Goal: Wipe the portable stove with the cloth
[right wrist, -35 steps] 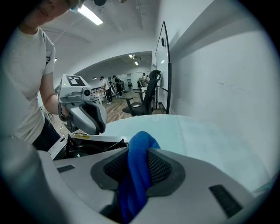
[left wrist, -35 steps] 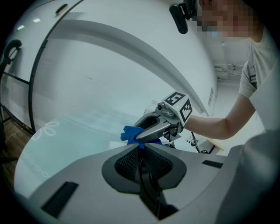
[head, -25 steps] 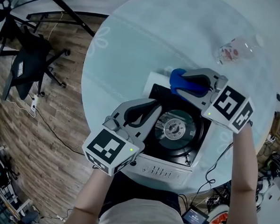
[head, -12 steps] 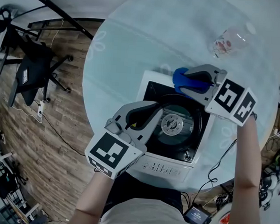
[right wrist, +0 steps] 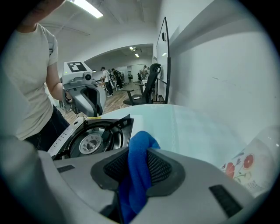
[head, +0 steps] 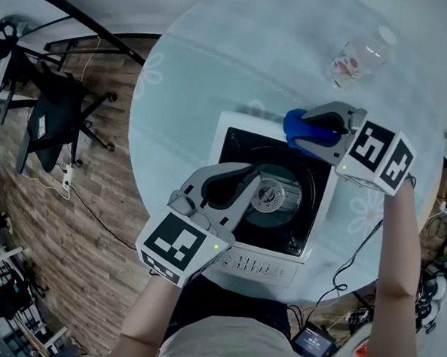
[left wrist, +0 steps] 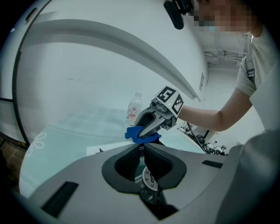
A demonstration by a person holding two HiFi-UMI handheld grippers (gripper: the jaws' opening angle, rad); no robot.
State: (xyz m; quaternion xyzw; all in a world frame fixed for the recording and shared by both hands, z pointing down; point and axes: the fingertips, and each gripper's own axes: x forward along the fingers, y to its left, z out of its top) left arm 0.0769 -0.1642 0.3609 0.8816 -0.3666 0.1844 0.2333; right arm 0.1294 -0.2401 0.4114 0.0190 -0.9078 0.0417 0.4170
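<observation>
Pale and round, the table (head: pixel 215 75) fills the head view above a wooden floor (head: pixel 92 226), with a desk chair (head: pixel 50 103) off to the left. A white portable stove (head: pixel 282 208) sits near the table's front edge, and a flower-printed bottle (head: pixel 355 57) stands well apart at the far right. The right gripper (head: pixel 305 132) holds a blue cloth (head: pixel 295 122) at the stove's far right corner. Whether the cloth presses on the metal cannot be told from here. The left gripper (head: pixel 252 187) hangs over the stove's near left side, its tips close to the burner. The left gripper view shows its jaws together with nothing clamped. The burner shows through the slit below them, and the cloth-bearing gripper is beyond, at the stove's far edge. The right gripper view shows the jaws clamped on the cloth, a fold bulging up between the pads. The black stove top and burner lie just ahead to the left, and the bottle is at the right edge. Judged from where the cloth sits, the wipe is at or near its start. The cloth is in hand and at one corner. The black top, the burner ring and the front control strip all appear left to cover, and no view shows any part as plainly cleaned.
</observation>
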